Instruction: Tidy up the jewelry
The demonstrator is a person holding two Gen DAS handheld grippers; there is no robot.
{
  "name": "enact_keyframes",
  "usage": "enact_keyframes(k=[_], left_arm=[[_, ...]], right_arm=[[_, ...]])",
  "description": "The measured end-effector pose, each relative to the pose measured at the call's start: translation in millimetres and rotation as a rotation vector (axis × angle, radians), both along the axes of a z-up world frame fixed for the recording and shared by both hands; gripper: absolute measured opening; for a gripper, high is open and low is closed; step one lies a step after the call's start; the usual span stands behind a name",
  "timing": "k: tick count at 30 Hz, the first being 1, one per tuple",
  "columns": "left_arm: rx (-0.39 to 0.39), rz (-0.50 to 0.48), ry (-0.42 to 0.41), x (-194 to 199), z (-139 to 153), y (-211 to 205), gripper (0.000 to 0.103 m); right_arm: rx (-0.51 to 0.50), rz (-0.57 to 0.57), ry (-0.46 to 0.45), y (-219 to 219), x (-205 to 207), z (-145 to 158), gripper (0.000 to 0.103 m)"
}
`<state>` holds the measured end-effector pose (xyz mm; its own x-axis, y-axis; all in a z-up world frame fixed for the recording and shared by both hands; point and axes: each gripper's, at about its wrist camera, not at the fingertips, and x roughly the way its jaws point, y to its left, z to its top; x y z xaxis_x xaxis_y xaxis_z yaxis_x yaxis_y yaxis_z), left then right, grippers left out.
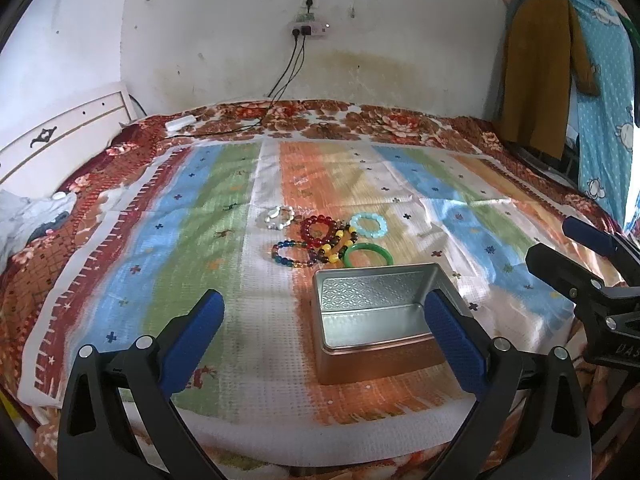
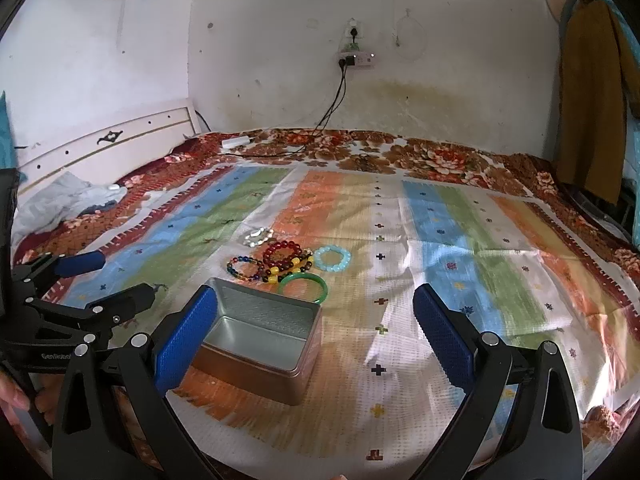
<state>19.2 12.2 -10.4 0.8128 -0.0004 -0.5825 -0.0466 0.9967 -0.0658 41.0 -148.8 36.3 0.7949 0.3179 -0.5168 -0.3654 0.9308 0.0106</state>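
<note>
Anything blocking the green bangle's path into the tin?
Nothing visible. The green bangle lies just behind the open, empty tin, and both grippers are open and clear of it: left gripper, right gripper.

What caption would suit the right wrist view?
Open right gripper above an empty tin box, bracelets clustered behind it.

Bed w/ red-brown floral bedsheet (image 1: pixel 360 120), striped multicolour woven mat (image 1: pixel 200 216) spread flat over it. White wooden headboard (image 1: pixel 60 136) at left, crumpled grey cloth (image 1: pixel 28 216) beside it. White wall power strip (image 1: pixel 310 30), two black cables (image 1: pixel 288 68) down to small white charger block (image 1: pixel 181 123) on sheet. Mustard-brown garment (image 1: pixel 536 76) & blue patterned fabric (image 1: pixel 604 100) hang at right.
</note>
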Motion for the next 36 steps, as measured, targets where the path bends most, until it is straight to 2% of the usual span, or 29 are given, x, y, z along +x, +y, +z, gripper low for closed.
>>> enact_keyframes(k=[10,17,27,36], left_arm=[[-0.002,-0.004,0.034,25,0,2,0.098],[0.065,-0.026,0.027,52,3,-3,0.098],[0.032,-0.010,0.063,91,2,13,0.098],[0.056,0.012,0.090,121,1,22,0.098]], right_arm=[[0.040,-0.011,0.075,1,31,-2,0.099],[0.023,-0.006,0.068,9,49,3,0.099],[-0.005,-0.001,0.088,14,85,4,0.099],[-0.023,-0.006,0.097,15,115,8,0.099]])
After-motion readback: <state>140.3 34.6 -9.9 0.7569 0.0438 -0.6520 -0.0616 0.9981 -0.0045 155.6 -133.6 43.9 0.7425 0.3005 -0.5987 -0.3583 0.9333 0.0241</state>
